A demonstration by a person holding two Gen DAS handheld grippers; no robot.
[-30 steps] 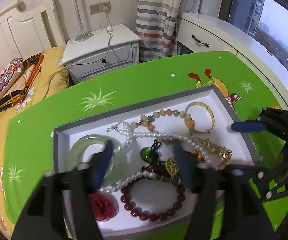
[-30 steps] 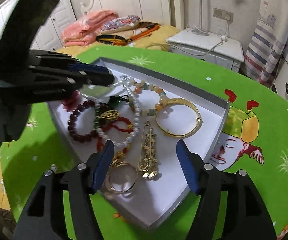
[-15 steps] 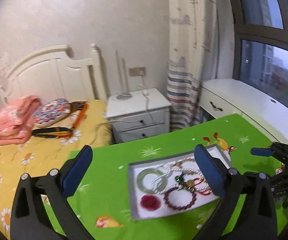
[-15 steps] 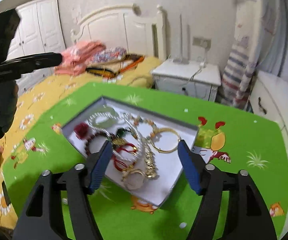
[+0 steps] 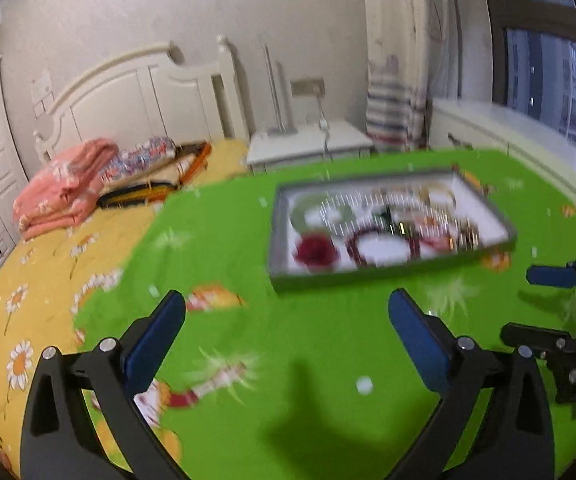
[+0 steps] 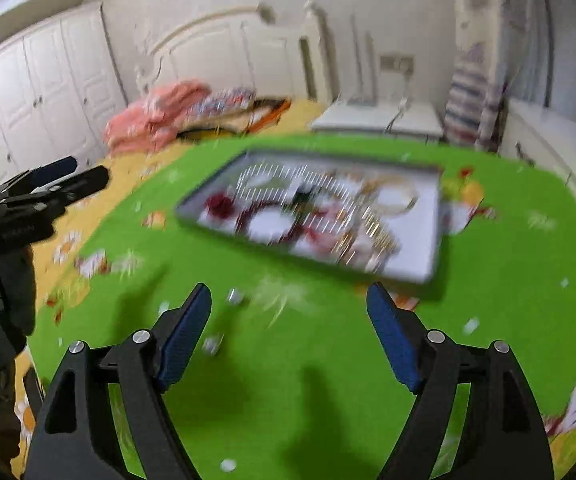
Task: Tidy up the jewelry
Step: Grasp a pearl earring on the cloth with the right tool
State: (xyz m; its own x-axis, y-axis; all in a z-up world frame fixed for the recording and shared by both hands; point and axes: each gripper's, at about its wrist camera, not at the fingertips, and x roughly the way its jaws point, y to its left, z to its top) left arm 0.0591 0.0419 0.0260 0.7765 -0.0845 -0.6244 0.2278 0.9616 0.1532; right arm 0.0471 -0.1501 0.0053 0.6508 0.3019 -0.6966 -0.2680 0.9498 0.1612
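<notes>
Now both empty: left gripper (image 5: 286,322) wide, right gripper (image 6: 288,316) just opened wider. Jewelry tray (image 5: 483,250) (blurred) lies at one o'clock of left, twelve of right; neither clearly nearer, long axis crosswise.

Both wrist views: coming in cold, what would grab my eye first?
The bright green tablecloth fills both views. On it sits a shallow grey tray heaped with tangled jewelry: pearls, a red bead bracelet, gold pieces, all blurred. The left gripper and right gripper hover over bare cloth short of the tray; their jaws have just been opening, with nothing between them.
</notes>
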